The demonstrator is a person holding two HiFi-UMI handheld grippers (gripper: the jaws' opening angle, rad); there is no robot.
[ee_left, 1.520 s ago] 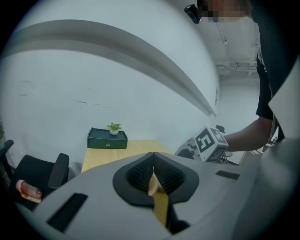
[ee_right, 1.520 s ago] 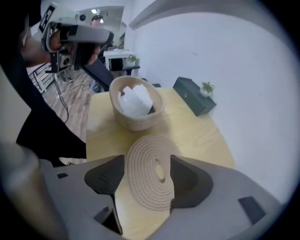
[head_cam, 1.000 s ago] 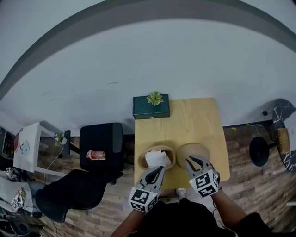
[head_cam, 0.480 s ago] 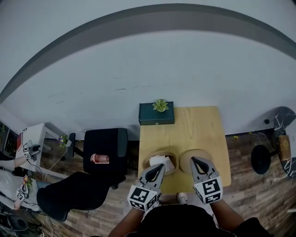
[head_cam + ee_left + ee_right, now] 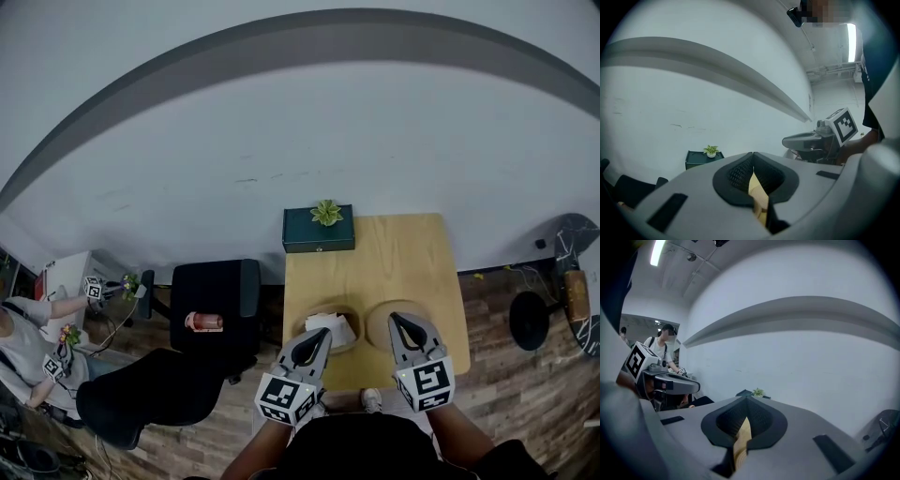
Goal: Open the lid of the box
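- A round tan box (image 5: 298, 325) stands open at the near end of the wooden counter (image 5: 394, 258), with white paper (image 5: 328, 325) showing inside. Its matching round lid (image 5: 377, 323) lies flat just beside it, to the right.
- The left hand-held gripper (image 5: 319, 335) points over the box's near rim. The right hand-held gripper (image 5: 398, 321) points over the lid.
- Both hand-held grippers have their jaw tips together and hold nothing. Only counter wood shows through the slit below the tips.
- At the counter's far left corner sits a dark green case (image 5: 319, 234) topped by a small plant (image 5: 326, 212).
- A second ago the two tips reached further over the box and lid; both now sit back toward the near edge. A person (image 5: 28, 342) has come into view at far left.
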